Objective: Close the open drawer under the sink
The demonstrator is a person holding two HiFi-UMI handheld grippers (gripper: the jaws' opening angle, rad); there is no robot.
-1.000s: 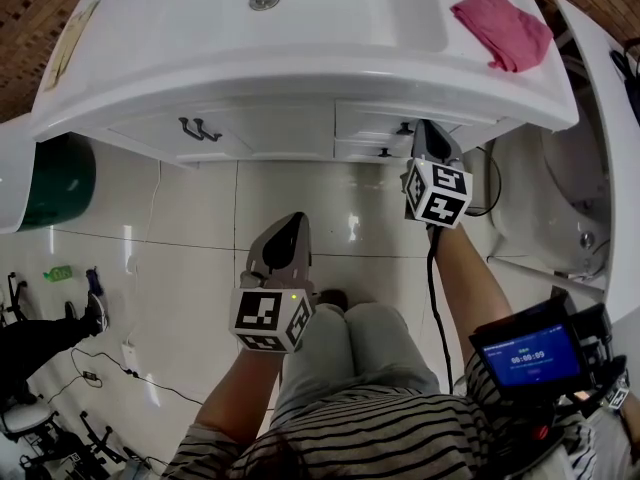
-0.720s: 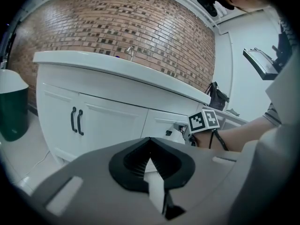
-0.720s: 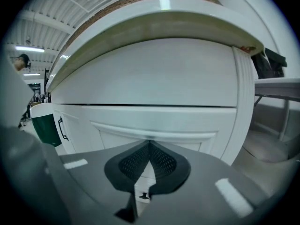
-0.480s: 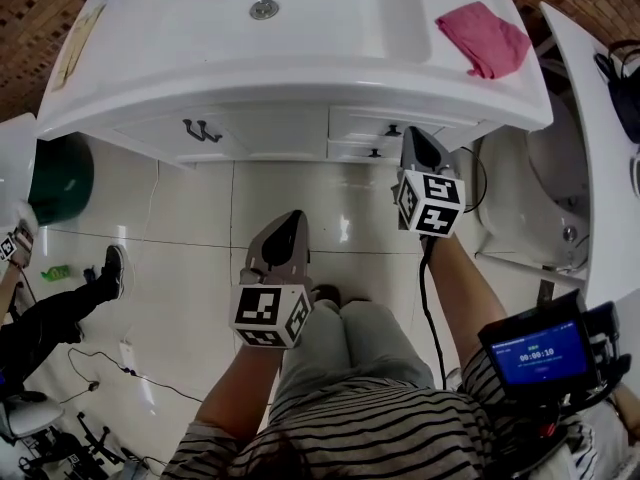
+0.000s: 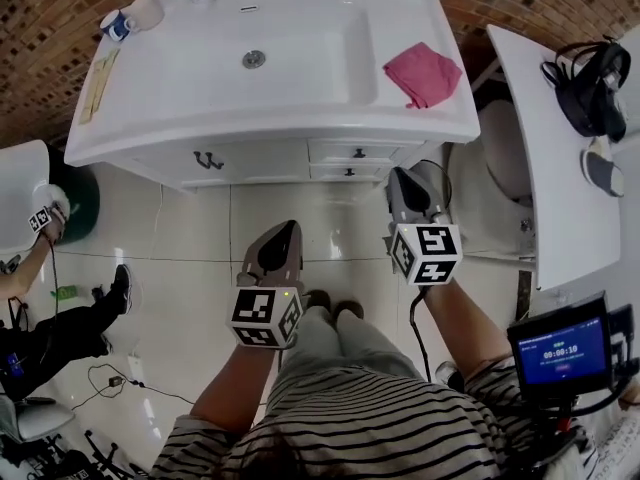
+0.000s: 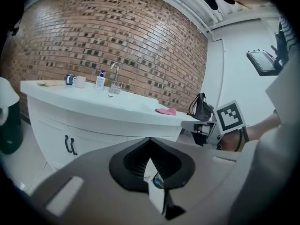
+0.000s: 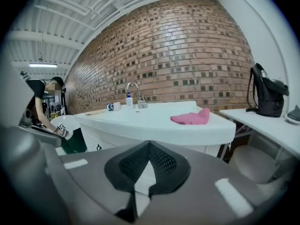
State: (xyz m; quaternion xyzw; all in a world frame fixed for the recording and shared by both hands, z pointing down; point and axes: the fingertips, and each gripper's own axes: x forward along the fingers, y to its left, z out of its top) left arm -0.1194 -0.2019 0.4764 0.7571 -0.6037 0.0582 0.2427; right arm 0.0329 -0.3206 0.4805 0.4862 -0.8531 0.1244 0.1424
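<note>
**Sink vanity and drawer; both tongs pressed together, empty**

Head view: the white vanity [image 5: 150,133] stands at the far side. The drawer [image 5: 358,153] sits under the basin's right part, its front looking level with the cabinet doors [image 5: 207,158] to its left. A pink cloth [image 5: 422,73] lies on the right countertop. The left gripper [image 5: 283,230] and right gripper [image 5: 398,176] are on the near side, apart from the vanity.

Left gripper view: the jaws meet at the tip with nothing between them.

Right gripper view: the jaws are pressed together and empty, with the cloth ahead.
</note>
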